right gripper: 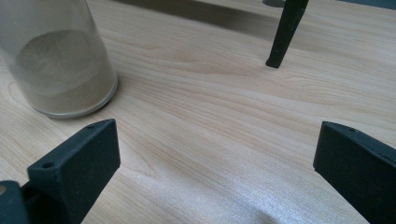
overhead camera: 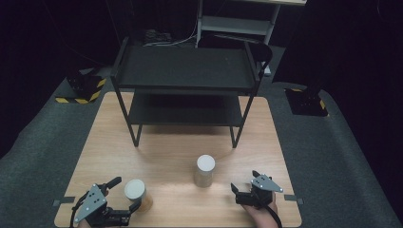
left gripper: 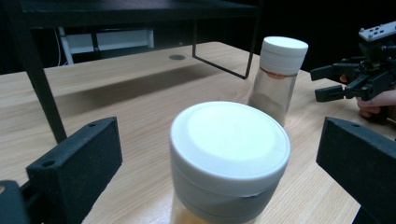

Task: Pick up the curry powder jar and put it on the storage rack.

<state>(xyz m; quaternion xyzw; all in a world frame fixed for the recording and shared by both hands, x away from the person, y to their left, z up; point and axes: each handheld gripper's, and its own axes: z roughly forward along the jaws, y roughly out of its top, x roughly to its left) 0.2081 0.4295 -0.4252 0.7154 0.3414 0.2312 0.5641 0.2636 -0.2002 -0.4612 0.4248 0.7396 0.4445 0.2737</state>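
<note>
A: From the high view first: what sits between the jaws?

B: The left gripper [overhead camera: 122,195] has its jaws spread wide around a white-lidded jar [overhead camera: 137,194] with amber contents, one jaw beyond it and one on the near side; whether either touches the jar I cannot tell. The right gripper [overhead camera: 242,192] is also spread, with bare wooden table [overhead camera: 166,156] between its jaws; a second white-lidded jar [overhead camera: 205,171] stands just ahead of them, apart. A black two-tier shelf rack [overhead camera: 185,83] stands well beyond both.

A: And the left gripper view?

B: It adds the gaps; the amber jar [left gripper: 229,158] stands midway between the spread jaws, with table showing on each side, so neither presses it. Beyond the right-hand jaw stands the other jar [left gripper: 279,77], clear glass with tan powder low inside, and past it the right gripper [left gripper: 327,84] in a hand [left gripper: 378,102].

A: The right gripper view?

B: Jaws wide apart over bare wood; the powder jar [right gripper: 58,65] sits ahead of the left-hand jaw, outside the gap; a rack leg [right gripper: 285,32] stands farther off.

A: Any writing?

B: No label is readable on either jar.
</note>
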